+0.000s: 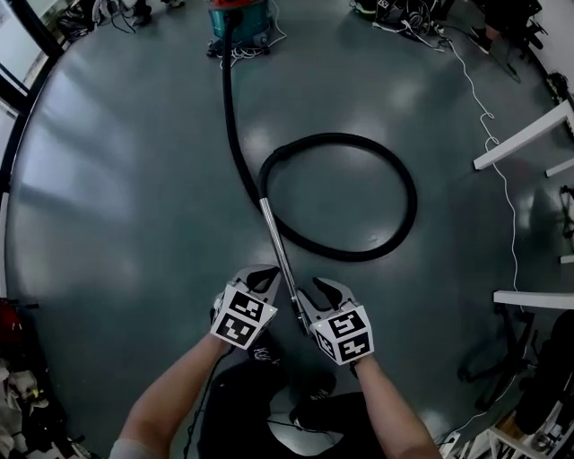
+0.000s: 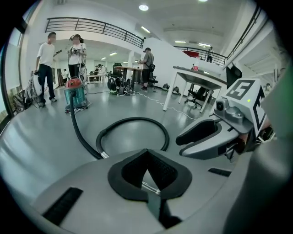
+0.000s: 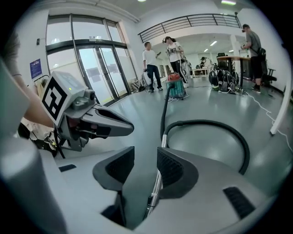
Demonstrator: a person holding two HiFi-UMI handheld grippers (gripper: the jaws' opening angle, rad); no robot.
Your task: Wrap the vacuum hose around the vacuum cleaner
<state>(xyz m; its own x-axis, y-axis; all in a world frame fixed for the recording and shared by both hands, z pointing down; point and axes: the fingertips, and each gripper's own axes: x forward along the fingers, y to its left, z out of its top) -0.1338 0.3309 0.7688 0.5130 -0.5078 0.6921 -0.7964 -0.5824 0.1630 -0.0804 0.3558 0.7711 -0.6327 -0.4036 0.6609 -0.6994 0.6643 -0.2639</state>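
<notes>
Hiding end of tube (image 1: 280, 246), right hand-held gripper (image 1: 312, 297), vacuum cleaner (image 1: 240, 20) cropped

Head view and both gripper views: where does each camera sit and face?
Head view: on the head, steeply down at the floor; forearms, left gripper, right gripper show.
Left gripper view: on that gripper, along its shut jaws toward the hose loop; right gripper at right.
Right gripper view: along its open jaws, metal wand between them; left gripper at left.
All share the hose loop and vacuum cleaner.

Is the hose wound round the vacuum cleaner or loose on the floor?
Loose: the hose lies in one open loop on the floor, running from the vacuum cleaner, none around it.
</notes>
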